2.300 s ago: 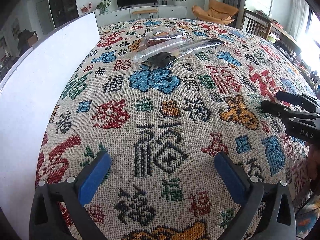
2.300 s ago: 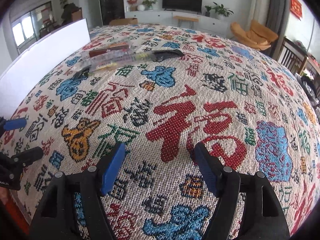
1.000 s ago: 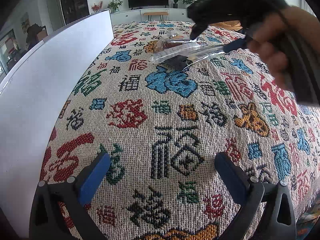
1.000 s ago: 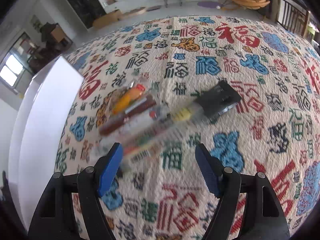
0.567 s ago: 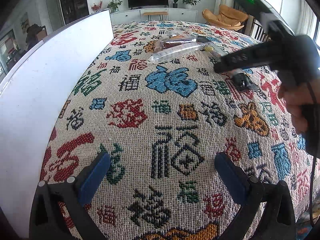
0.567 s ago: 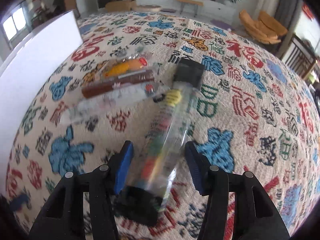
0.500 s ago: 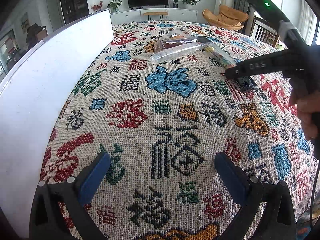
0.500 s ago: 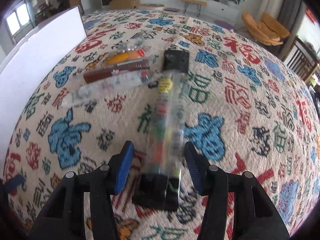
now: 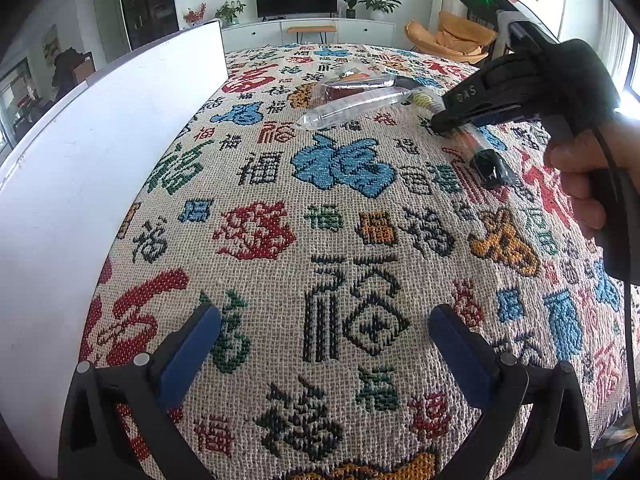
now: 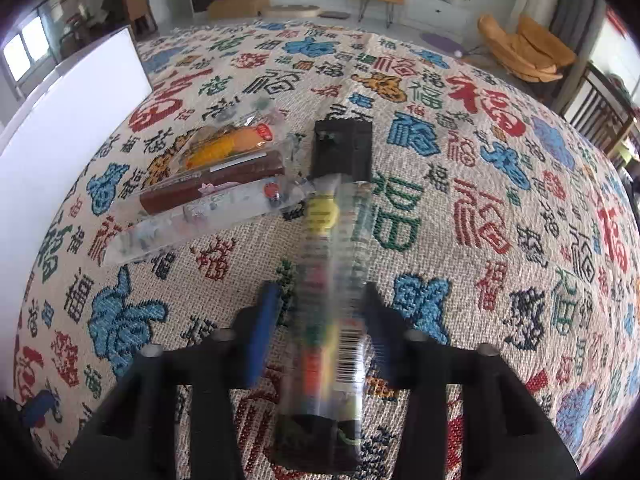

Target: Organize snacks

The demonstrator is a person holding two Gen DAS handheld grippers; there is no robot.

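Right gripper (image 10: 320, 320) is clenched on the candy pack (image 10: 332, 304), fingers pinching its clear middle, the pack's black far end toward the table's far edge. Just left of it three packets (image 10: 208, 200) lie side by side on the cloth (image 9: 280, 208), near the white board (image 9: 80, 152). Left gripper (image 9: 324, 344) hangs released over the near edge, holding nothing.
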